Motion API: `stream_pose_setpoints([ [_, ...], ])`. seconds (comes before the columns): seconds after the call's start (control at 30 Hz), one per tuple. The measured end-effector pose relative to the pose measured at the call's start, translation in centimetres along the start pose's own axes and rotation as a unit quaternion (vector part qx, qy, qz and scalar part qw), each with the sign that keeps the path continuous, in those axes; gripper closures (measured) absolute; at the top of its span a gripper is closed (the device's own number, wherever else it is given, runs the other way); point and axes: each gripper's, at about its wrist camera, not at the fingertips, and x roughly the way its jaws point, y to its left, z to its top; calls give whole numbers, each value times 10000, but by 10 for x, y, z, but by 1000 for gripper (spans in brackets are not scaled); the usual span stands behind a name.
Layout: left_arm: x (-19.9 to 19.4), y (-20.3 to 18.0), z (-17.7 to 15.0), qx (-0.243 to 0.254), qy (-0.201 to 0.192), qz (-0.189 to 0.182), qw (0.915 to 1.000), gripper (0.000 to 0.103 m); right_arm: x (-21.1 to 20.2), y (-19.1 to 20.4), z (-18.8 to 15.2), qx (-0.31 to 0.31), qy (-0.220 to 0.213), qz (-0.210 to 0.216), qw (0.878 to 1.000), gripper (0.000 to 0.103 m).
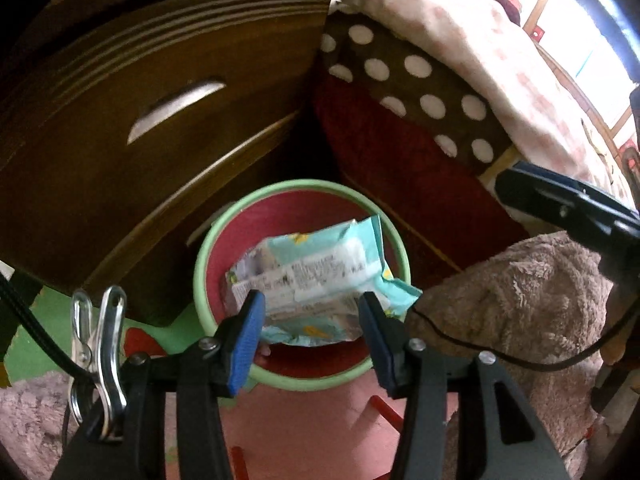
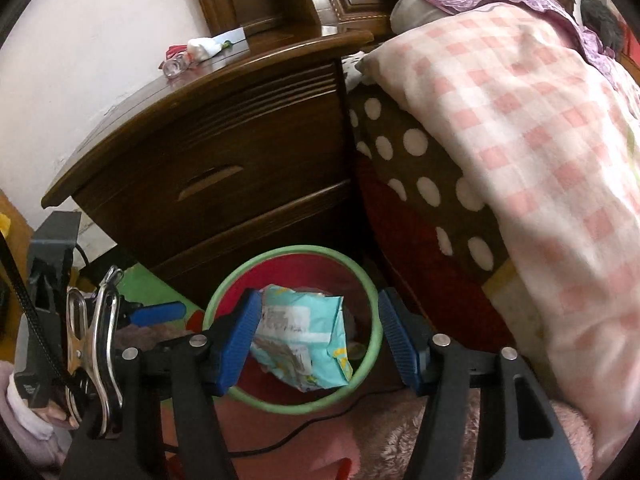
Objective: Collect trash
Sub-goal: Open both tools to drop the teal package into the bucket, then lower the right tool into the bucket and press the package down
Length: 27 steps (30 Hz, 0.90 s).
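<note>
Blue pads of the left gripper [image 1: 311,312] are framing the near edge of a crumpled teal-and-white wrapper [image 1: 316,268], which is hanging over the mouth of a green-rimmed bin [image 1: 200,264] with a red inside. Both pads are lying right against the wrapper's sides, but whether they are really pinching it or just flanking it I cannot tell (the packet is blurred there). Behind the bin a dark wooden nightstand [image 1: 160,80] is standing at far left, and a bed with a polka-dot cover [image 1: 404,92] is rising at far right.

Moving to the right wrist view, the right gripper [image 2: 318,336] is standing spread wide: its left pad is touching the wrapper [image 2: 308,340], while its right pad is sitting well clear of it. The wrapper is hovering over the bin [image 2: 374,320], tilted, its lower corner crossing the near rim. The left gripper's blue finger [image 2: 160,314] is poking in from the left.

To drop it cleanly, I judge it best to be centring the wrapper farther over the opening before letting go, so the overhanging corner is not catching the rim.
</note>
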Motion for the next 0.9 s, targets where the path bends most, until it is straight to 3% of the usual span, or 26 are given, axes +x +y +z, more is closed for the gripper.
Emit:
stream_pose_setpoints([
  [0.33,-14,1,3,-73,-184,96,9998,52,8,8,-4,-51,109,263,9996,40],
  [0.47,-23,7,5,-156,-314,263,9990,52,30,12,-9,15,470,421,9980,49],
  [0.53,-32,11,6,-227,-458,333,9981,52,46,13,-12,147,765,615,9951,64],
  [0.57,-35,14,7,-252,-515,359,9977,52,53,14,-14,224,897,680,9934,66],
  [0.73,-60,25,10,-423,-878,548,9937,52,86,17,-18,427,1410,823,9857,71],
  [0.9,-70,30,12,-542,-1040,571,9915,52,126,29,-20,390,1901,606,9791,71],
])
